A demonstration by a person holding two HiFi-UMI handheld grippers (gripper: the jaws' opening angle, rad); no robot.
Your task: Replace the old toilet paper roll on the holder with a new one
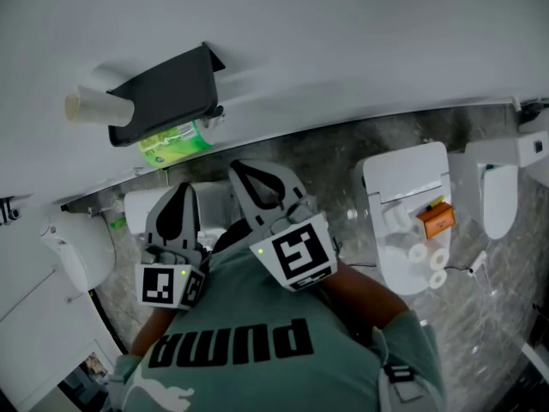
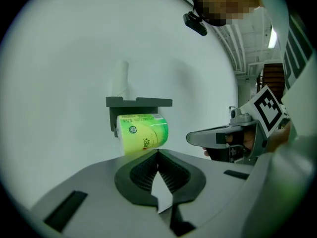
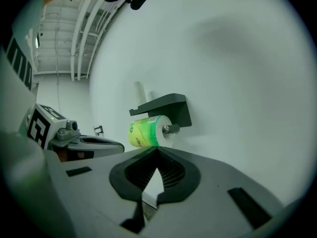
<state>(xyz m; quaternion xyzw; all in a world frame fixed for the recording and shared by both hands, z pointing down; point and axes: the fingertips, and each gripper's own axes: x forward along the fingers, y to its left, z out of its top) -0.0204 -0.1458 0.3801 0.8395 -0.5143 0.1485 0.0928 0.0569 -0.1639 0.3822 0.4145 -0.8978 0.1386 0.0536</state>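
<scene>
- Head view: the green-wrapped roll (image 1: 176, 142) hangs on the spindle (image 3: 171, 129) beneath the dark holder (image 1: 167, 93) on the wall (image 1: 343, 41).
- Its film wrap is glossy; the holder is matte and angular, with a pale tube (image 1: 94, 106) on top.
- Your left gripper (image 2: 158, 153) and right gripper (image 3: 157, 150) are closed on nothing, apart from the roll, which likely needs no support.

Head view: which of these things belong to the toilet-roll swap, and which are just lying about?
Belong to the job: holder on the wall; green-wrapped roll on its bar; pale tube on the holder's top, perhaps the old roll; left gripper and right gripper, both shut and empty.

Just lying about: white toilet; orange box and small white rolls on its lid.
</scene>
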